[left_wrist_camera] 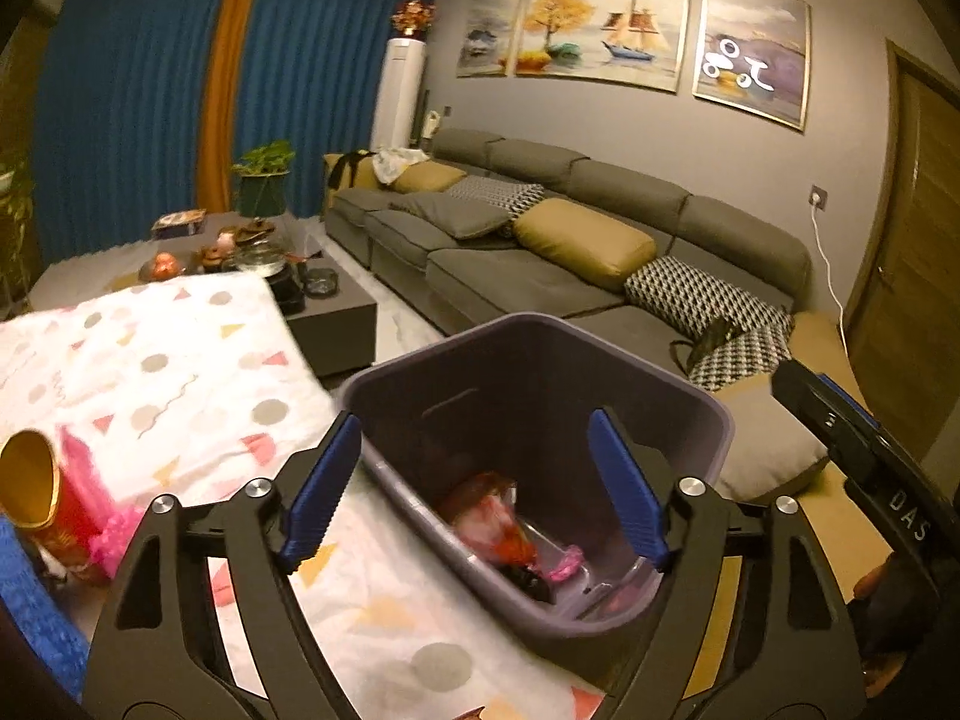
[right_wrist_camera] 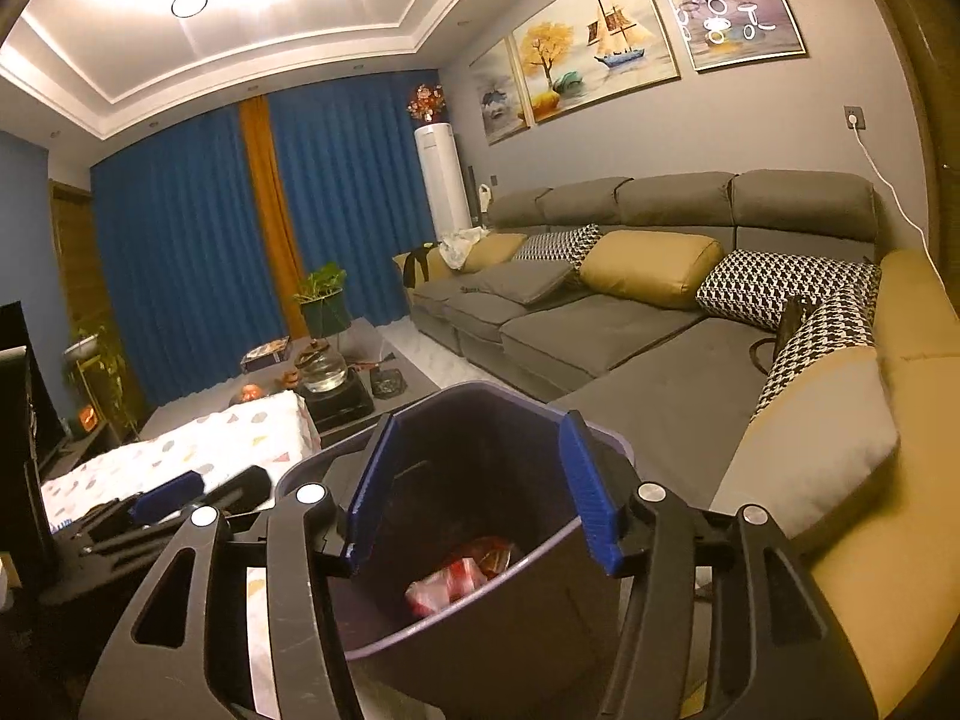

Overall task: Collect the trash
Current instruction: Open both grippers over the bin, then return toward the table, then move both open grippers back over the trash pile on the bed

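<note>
right gripper (right_wrist_camera: 480,489): jaws apart, over bin | bin (right_wrist_camera: 600,441): red wrappers (right_wrist_camera: 459,579) inside | sofa (right_wrist_camera: 660,324) behind

A home living room at night — a long grey sectional sofa (right_wrist_camera: 600,324) with mustard and houndstooth cushions (right_wrist_camera: 654,267) runs under framed paintings (right_wrist_camera: 594,39). Blue curtains (right_wrist_camera: 180,240) cover the window wall, a potted plant (right_wrist_camera: 321,294) stands by them, and a low coffee table (left_wrist_camera: 336,306) carries tea things — a glass kettle among them.
</note>
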A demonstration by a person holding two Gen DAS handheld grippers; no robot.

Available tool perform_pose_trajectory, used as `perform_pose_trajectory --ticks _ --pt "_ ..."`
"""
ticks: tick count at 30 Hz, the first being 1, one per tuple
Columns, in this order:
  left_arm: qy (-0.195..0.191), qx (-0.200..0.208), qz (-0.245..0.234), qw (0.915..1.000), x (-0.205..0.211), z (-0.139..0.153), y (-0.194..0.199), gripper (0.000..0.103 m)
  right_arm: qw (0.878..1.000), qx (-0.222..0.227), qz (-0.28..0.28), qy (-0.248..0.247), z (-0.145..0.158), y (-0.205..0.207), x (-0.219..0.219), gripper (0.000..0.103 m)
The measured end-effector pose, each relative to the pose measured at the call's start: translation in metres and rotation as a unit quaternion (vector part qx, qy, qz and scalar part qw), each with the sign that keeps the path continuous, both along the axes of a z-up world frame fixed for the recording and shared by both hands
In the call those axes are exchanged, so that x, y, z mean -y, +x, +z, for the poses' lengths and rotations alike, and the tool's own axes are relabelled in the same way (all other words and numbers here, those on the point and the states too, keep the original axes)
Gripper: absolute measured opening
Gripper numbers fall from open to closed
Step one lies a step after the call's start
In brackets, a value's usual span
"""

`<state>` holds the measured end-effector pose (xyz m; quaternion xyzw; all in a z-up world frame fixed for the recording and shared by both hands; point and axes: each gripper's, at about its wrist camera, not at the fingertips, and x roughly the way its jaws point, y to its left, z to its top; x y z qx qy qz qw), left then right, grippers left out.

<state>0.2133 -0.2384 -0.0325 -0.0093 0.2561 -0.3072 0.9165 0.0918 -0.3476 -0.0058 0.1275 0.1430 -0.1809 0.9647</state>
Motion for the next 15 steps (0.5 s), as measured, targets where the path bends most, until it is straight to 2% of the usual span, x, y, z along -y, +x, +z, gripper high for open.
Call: perform_pose_trajectory --ticks 6,10,15 --pt "0.005 0.008 0.056 0.9984 -0.031 0.005 -0.017 0.086 1.0 0.001 0.013 -0.017 0.002 -0.009 -0.019 0.066" --pt "0.014 0.008 0.104 0.9945 -0.061 0.006 -0.032 0.091 0.999 -0.001 0.029 -0.026 0.002 -0.014 -0.037 0.071" --pt "0.031 0.017 0.164 0.9858 -0.101 0.007 -0.05 0.092 0.998 -0.004 0.065 -0.025 -0.003 -0.016 -0.066 0.077"
